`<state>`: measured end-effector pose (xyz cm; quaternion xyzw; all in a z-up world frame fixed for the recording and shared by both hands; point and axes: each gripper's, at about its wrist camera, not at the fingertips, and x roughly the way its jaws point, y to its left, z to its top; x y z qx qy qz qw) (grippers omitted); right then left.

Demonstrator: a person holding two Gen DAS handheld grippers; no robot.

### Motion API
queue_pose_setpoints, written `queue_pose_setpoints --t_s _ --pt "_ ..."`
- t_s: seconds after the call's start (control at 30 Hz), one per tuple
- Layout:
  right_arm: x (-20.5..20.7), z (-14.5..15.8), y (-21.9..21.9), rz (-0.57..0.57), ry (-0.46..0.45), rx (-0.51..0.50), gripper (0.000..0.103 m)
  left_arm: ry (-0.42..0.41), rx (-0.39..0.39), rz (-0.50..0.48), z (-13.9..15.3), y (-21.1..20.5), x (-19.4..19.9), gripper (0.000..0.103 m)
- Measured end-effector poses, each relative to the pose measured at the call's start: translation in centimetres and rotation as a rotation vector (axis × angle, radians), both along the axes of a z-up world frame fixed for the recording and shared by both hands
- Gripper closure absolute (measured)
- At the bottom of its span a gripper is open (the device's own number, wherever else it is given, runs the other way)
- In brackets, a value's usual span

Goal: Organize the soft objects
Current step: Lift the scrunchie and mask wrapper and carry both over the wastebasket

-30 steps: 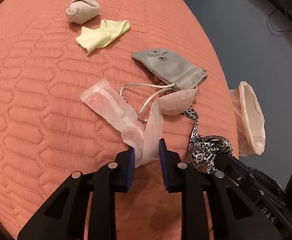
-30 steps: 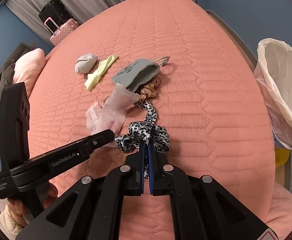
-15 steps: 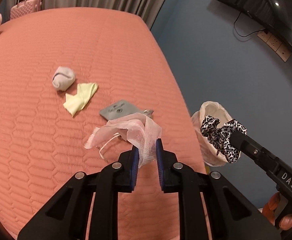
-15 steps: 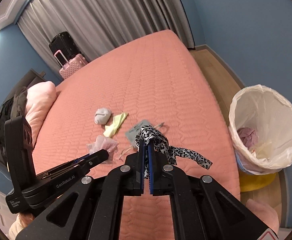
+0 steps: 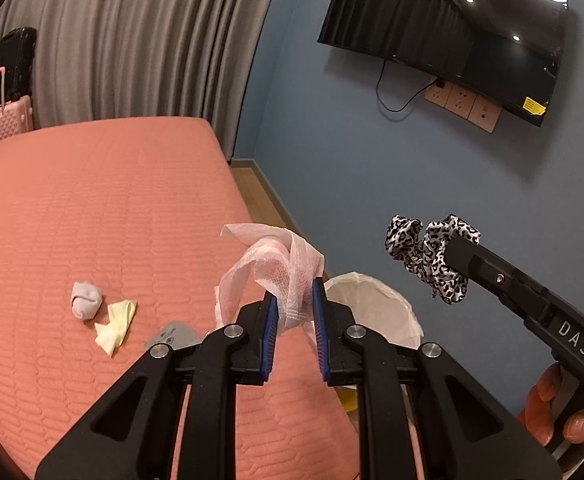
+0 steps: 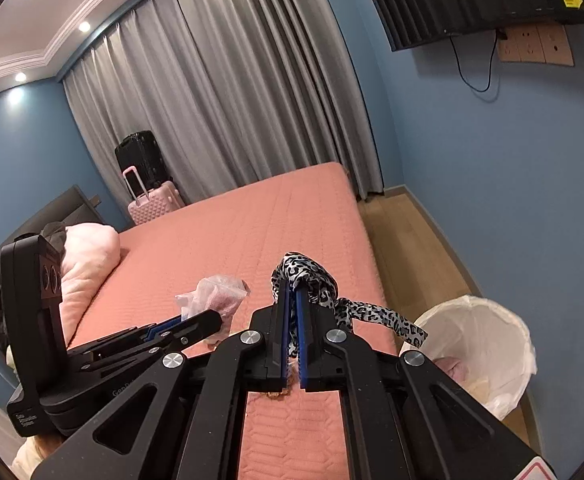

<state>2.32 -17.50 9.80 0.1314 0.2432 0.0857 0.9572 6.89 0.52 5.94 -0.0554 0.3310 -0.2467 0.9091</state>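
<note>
My left gripper [image 5: 294,304] is shut on a crumpled pink-white gauze cloth [image 5: 276,264], held high above the salmon bed [image 5: 92,208]. My right gripper [image 6: 290,300] is shut on a leopard-print scrunchie [image 6: 311,280] whose tail [image 6: 383,320] dangles to the right; the scrunchie [image 5: 427,248] also shows in the left wrist view. On the bed lie a grey sock ball [image 5: 85,300], a pale yellow cloth [image 5: 116,326] and a grey pouch [image 5: 172,336], partly hidden behind my left fingers.
A bin lined with a white bag [image 6: 487,332] stands on the wooden floor by the bed's right edge, with pinkish items inside. A pink pillow [image 6: 88,264] lies at the bed's head. Suitcases [image 6: 152,184] stand by the grey curtain. A television [image 5: 443,36] hangs on the blue wall.
Both grippers rose off the bed, lifting the pink cloth and the scrunchie into the air and tilting up toward the walls. The pouch, sock and yellow cloth stayed on the bed.
</note>
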Motion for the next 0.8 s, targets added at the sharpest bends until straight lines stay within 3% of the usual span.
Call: queue_pose_setpoints --t_s 0.4,0.8 --pt "-1.1 3.0 -4.5 -0.074 -0.051 -0.045 0.1 -0.082 0.028 -0.119 2.8 -6.3 0.0 0.086" --pt "-0.4 1.6 -8.6 -0.143 -0.012 -0.034 0.1 -0.066 0.04 -0.218 2.2 -10.9 1.1 0.085"
